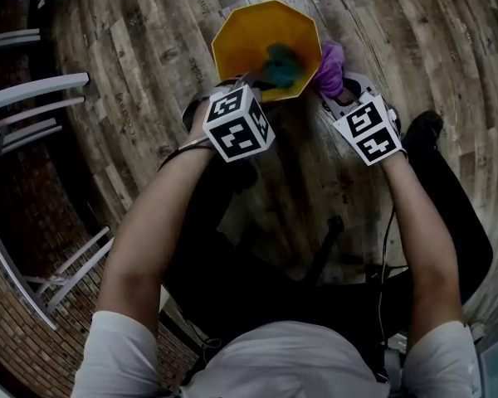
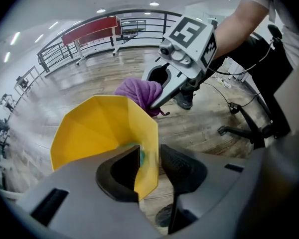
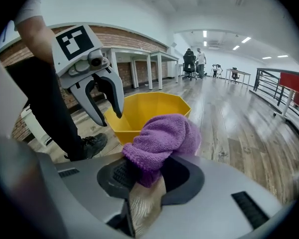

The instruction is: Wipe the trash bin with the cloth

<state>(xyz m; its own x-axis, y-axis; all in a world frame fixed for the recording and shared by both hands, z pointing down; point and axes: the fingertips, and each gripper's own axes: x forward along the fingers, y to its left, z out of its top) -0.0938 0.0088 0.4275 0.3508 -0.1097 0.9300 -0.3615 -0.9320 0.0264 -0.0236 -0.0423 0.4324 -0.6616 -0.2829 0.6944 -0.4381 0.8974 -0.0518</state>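
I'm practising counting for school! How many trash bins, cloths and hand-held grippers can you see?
Yellow trash bin: 1
Purple cloth: 1
Hand-held grippers: 2, the left hand-held gripper and the right hand-held gripper
Total: 4

The trash bin (image 1: 242, 38) is set upright on the floor (image 1: 141, 56) in the upper centre of the head view. A crumpled item (image 1: 280, 66), not identifiable, is seen inside it, toward its lower right. The left tongs (image 1: 247, 81) are placed at the bin's lower-left rim, with the bin wall between the parted jaws. The cloth (image 1: 330, 66) is clamped in the right tongs (image 1: 338, 96), just beside the bin's right rim and outside it. A shoe (image 1: 422, 128) is seen on the floor right of the right tongs. Railings (image 1: 33, 89) are ranged along the left edge of the frame.
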